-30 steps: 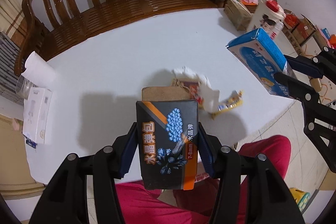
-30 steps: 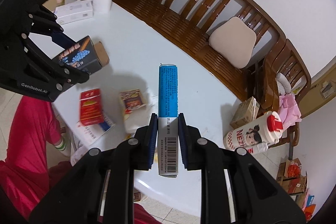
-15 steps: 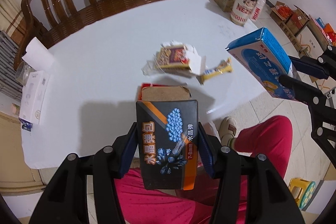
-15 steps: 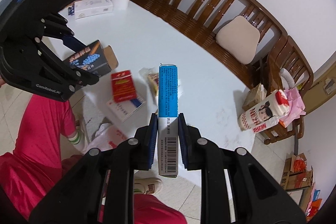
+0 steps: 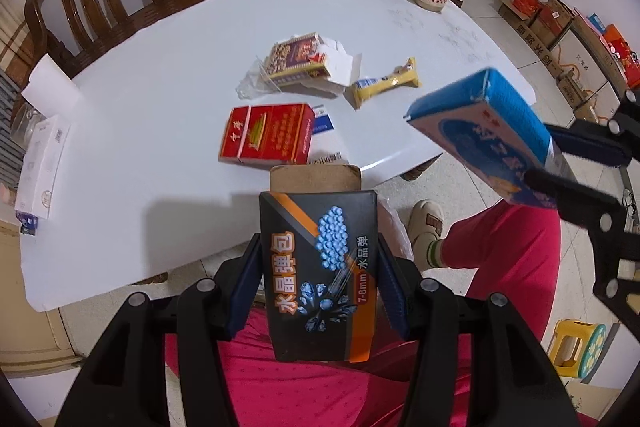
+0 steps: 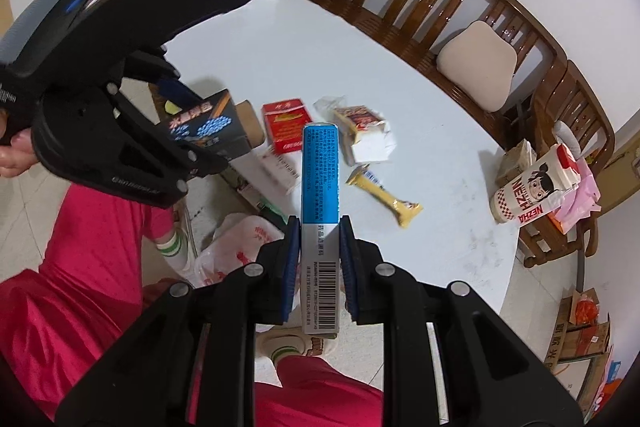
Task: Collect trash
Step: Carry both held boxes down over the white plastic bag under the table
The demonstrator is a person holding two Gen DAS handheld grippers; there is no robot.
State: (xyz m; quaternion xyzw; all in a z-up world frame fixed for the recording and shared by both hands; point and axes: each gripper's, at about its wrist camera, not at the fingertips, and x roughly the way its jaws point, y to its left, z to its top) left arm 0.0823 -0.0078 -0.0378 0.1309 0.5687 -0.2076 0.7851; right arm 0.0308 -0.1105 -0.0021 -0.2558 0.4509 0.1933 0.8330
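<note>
Left tool (image 5: 320, 283) pinching a black box (image 5: 318, 271), right tool (image 6: 319, 267) pinching a blue box (image 6: 320, 203) — both off the desk (image 5: 160, 99) edge, above a plastic bag (image 6: 244, 247) at lower left; centre each over the bag's mouth before releasing.

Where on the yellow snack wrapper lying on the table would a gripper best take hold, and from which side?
Probably across the middle of the yellow snack wrapper, coming down from above with the fingers set across its narrow width. It lies flat and long on the white table, apart from the red cigarette box and the torn snack box, so both long edges look free. The crimped ends seem too thin to hold well.
</note>
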